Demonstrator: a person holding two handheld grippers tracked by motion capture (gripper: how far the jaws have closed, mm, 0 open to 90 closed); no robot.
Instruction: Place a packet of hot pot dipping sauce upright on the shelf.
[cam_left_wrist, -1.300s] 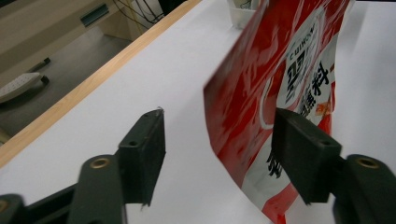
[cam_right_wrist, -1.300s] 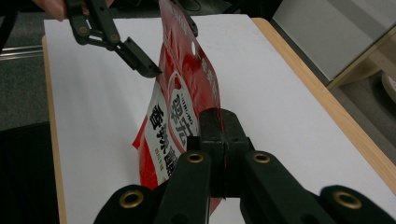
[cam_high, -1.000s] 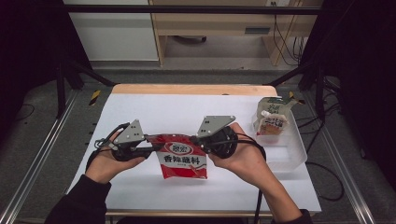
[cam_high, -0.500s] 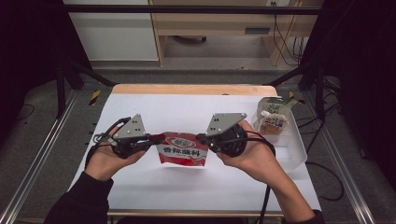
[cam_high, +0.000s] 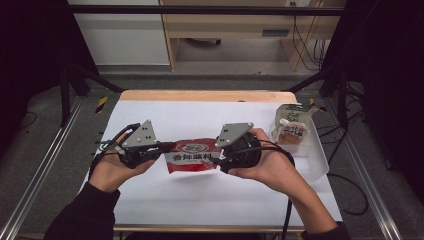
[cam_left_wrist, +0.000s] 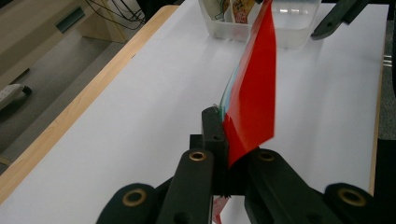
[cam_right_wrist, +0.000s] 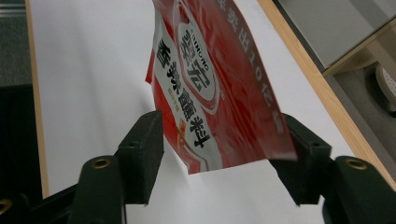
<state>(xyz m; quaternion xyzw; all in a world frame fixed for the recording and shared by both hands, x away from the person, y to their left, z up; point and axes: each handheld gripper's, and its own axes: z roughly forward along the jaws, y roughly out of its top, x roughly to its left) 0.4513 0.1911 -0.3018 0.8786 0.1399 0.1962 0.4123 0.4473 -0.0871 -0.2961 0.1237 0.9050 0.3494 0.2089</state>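
While the left gripper (cam_high: 167, 146) is pinching one short edge of the red sauce packet (cam_high: 192, 155) and holding it up off the white table (cam_high: 200, 120), the right gripper (cam_high: 216, 155) is standing with its jaws apart, having just been opening. In the right gripper view the packet (cam_right_wrist: 210, 93) is hanging between those jaws, and neither pad is pressing on it. In the left gripper view the packet (cam_left_wrist: 252, 93) is showing edge-on, clamped tight in the left gripper (cam_left_wrist: 224, 140) and stretching away toward the clear tub (cam_left_wrist: 289, 32) at the far end.

Judging from this, the packet is passing to one hand alone, so the left grip needs to be staying firm and level; a thin film held by one end is likely to be sagging or swinging. Drawing the right gripper straight back, without brushing the free end, is looking like the careful move.

The packet's long axis is running across the table from left to right, between the two grippers, with its printed face turning up and toward the person. The tub (cam_high: 315, 150), holding another pouch (cam_high: 292, 130), is sitting well off to the right.
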